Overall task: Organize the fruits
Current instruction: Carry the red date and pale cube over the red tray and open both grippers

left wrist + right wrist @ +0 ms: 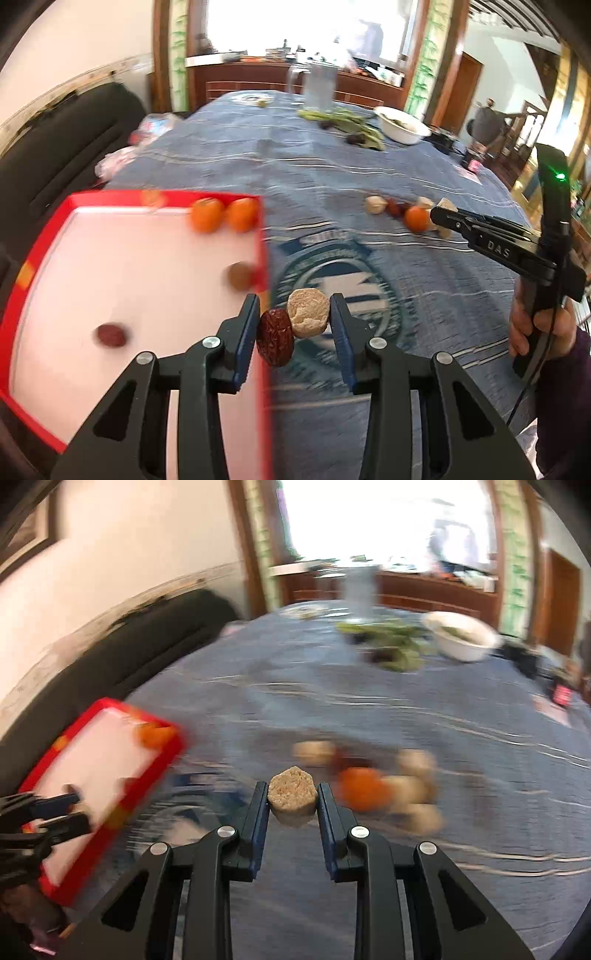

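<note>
My left gripper [294,323] is shut on a red date [275,341] and a beige dried fruit piece [308,313], held side by side over the right rim of the red tray [263,243]. The tray holds two oranges [225,215], a brown fruit [239,277] and a red date [110,335]. My right gripper [293,799] is shut on a beige dried fruit piece [293,790] above the blue tablecloth. A pile with an orange [364,788], dates and beige pieces lies just right of it; the pile also shows in the left wrist view [408,212].
A white bowl [461,637], green vegetables [391,642] and a clear jug [319,86] stand at the table's far side. A dark sofa [62,147] runs along the left. The tray shows in the right wrist view [173,755] at left.
</note>
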Demonstrator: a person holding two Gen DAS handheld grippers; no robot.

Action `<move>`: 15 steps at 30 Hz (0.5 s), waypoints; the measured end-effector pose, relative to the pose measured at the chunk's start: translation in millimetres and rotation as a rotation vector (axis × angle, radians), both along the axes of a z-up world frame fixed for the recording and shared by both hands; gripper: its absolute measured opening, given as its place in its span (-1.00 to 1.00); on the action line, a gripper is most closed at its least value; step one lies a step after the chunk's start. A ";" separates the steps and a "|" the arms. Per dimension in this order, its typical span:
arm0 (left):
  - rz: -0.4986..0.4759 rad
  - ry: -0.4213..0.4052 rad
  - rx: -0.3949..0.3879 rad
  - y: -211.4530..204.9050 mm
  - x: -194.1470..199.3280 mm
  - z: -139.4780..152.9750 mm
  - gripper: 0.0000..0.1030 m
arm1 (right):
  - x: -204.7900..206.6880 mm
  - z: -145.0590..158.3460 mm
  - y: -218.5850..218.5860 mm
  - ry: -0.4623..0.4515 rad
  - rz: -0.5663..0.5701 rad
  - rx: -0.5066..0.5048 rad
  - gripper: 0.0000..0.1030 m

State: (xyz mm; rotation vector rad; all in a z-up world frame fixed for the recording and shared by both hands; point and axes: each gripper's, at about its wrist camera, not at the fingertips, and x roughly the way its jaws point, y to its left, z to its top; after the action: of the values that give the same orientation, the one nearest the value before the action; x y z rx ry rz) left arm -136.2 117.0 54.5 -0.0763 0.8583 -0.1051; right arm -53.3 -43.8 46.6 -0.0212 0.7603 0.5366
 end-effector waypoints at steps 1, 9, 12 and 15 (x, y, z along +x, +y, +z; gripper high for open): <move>0.027 0.000 -0.001 11.5 -3.2 -0.6 -0.21 | -1.7 0.4 13.4 0.006 0.032 0.007 -0.53; 0.226 -0.028 0.032 82.5 -21.0 -1.5 -0.21 | -20.7 -5.3 123.2 0.053 0.231 0.034 -0.53; 0.300 -0.033 0.052 108.0 -25.1 -4.8 -0.21 | -28.5 -11.6 144.1 0.066 0.266 0.029 -0.53; 0.360 -0.034 0.083 127.2 -26.7 -10.5 -0.21 | -36.7 -20.1 151.4 0.089 0.284 0.017 -0.53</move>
State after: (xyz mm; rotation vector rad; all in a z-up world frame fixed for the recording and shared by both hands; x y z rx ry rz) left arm -162.9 244.2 44.1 -0.1495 0.8024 0.2657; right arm -90.0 107.6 26.4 -0.0906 0.8453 0.8183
